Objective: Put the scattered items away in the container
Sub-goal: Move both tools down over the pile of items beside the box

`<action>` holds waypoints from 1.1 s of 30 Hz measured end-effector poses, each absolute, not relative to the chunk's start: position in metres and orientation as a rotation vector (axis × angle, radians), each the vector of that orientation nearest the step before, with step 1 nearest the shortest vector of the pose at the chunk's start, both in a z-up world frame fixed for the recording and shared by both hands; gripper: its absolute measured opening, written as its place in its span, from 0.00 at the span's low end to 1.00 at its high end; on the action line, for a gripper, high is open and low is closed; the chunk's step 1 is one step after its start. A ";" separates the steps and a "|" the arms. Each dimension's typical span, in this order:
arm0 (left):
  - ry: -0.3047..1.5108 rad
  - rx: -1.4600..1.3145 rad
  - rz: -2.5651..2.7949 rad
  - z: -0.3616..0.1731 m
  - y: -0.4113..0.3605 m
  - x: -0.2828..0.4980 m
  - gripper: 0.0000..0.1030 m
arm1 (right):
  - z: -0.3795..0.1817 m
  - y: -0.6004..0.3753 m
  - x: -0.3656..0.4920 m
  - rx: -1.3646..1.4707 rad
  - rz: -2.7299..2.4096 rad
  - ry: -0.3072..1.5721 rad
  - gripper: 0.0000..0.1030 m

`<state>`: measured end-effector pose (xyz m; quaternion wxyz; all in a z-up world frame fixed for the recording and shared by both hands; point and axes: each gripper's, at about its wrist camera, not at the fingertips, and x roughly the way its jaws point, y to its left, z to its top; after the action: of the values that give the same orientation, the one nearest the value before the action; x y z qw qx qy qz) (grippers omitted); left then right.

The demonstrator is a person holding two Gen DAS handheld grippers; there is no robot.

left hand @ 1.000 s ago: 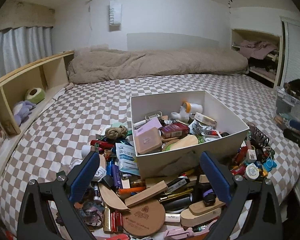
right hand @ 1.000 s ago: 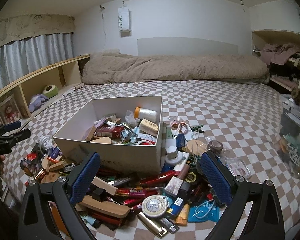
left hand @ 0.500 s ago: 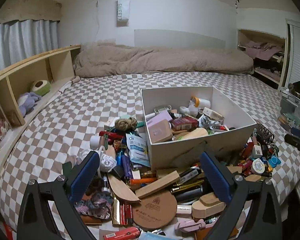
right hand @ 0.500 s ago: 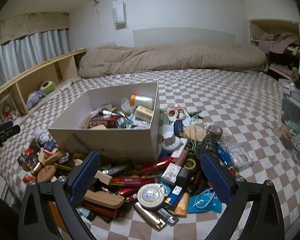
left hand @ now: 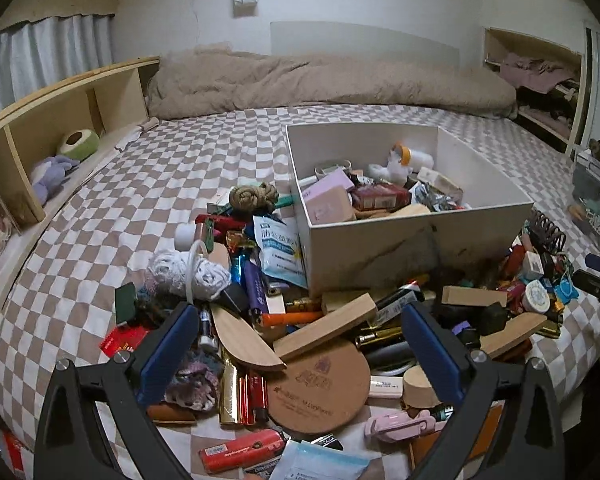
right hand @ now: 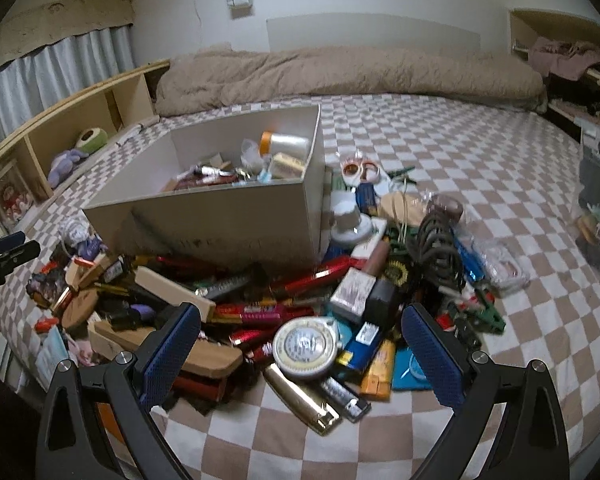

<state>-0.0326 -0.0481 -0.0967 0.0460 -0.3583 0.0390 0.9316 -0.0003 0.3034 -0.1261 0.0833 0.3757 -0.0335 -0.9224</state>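
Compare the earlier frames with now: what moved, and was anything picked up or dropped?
Both grippers came down and closer to the clutter: the left gripper now hovers over the round cork disc, the right gripper over the round tin. Nothing was taken or let go; both stay open and empty. The box and the pile look unmoved.

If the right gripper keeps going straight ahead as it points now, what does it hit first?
Probably the round white tin atop the clutter, lying between the open right gripper fingers; depth is uncertain.
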 end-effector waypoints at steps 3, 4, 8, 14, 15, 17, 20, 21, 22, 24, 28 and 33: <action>0.125 -1.099 2.852 -0.100 -0.048 -0.032 0.99 | -0.135 0.307 0.000 1.169 -2.750 -0.105 0.98; 0.131 -1.095 2.859 -0.101 -0.047 -0.032 0.99 | -0.138 0.308 -0.001 1.187 -2.744 -0.108 0.98; 0.104 -1.084 2.848 -0.102 -0.048 -0.031 0.99 | -0.147 0.308 -0.003 1.226 -2.739 -0.095 0.98; -0.031 -1.163 2.800 -0.109 -0.058 -0.039 0.99 | -0.163 0.304 -0.008 1.251 -2.696 -0.118 0.98; -0.036 -1.178 2.800 -0.110 -0.059 -0.041 0.99 | -0.164 0.304 -0.010 1.246 -2.683 -0.132 0.98; -0.041 -1.212 2.803 -0.112 -0.061 -0.042 0.99 | -0.166 0.307 -0.014 1.228 -2.654 -0.178 0.98; -0.070 -1.278 2.788 -0.117 -0.064 -0.046 0.99 | -0.168 0.311 -0.021 1.219 -2.630 -0.227 0.98; -0.087 -1.286 2.770 -0.119 -0.065 -0.046 0.99 | -0.169 0.311 -0.025 1.219 -2.619 -0.236 0.98; -0.094 -1.290 2.760 -0.121 -0.065 -0.046 0.99 | -0.170 0.311 -0.028 1.223 -2.605 -0.242 0.98; -0.095 -1.307 2.742 -0.124 -0.065 -0.047 0.99 | -0.172 0.308 -0.034 1.235 -2.577 -0.241 0.97; -0.123 -1.370 2.717 -0.131 -0.066 -0.050 0.99 | -0.179 0.295 -0.044 1.273 -2.535 -0.187 0.97; -0.104 -1.407 2.710 -0.138 -0.065 -0.051 0.99 | -0.187 0.289 -0.049 1.301 -2.529 -0.165 0.87</action>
<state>-0.0514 -0.0650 -0.1375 0.0434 -0.4600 -0.0341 0.8862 -0.0485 0.2893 -0.1868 0.1460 0.4518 -0.0572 -0.8782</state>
